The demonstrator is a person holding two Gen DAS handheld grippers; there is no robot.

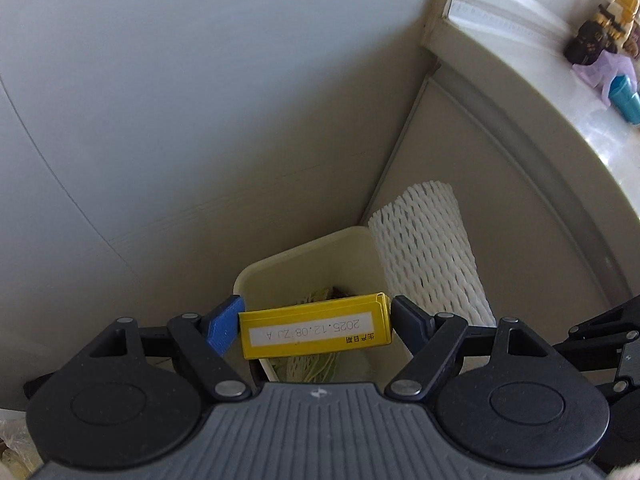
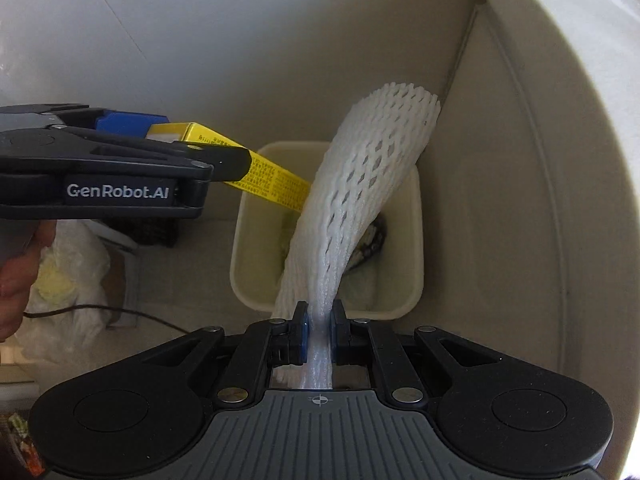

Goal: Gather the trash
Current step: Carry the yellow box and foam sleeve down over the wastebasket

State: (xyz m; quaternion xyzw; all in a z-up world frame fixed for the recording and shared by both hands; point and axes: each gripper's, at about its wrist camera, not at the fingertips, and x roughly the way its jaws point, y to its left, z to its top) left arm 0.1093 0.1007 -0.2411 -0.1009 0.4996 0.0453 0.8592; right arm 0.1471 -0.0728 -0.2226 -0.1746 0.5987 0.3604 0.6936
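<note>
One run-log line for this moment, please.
left gripper: holds yellow cardboard box | right gripper: holds white foam net sleeve | both over cream plastic bin

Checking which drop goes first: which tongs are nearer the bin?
Hard to tell. Left tongs hold the yellow box over the bin; right tongs hold foam netting above its near rim.

A glossy white surface [image 1: 560,92] was seen at upper right, with a teal plastic cup [image 1: 626,98] set on it beside a lilac plastic bag [image 1: 604,68] and dark jars [image 1: 592,38]. A black cable [image 2: 100,312] was laid across the floor near crumpled white bags [image 2: 68,264].
</note>
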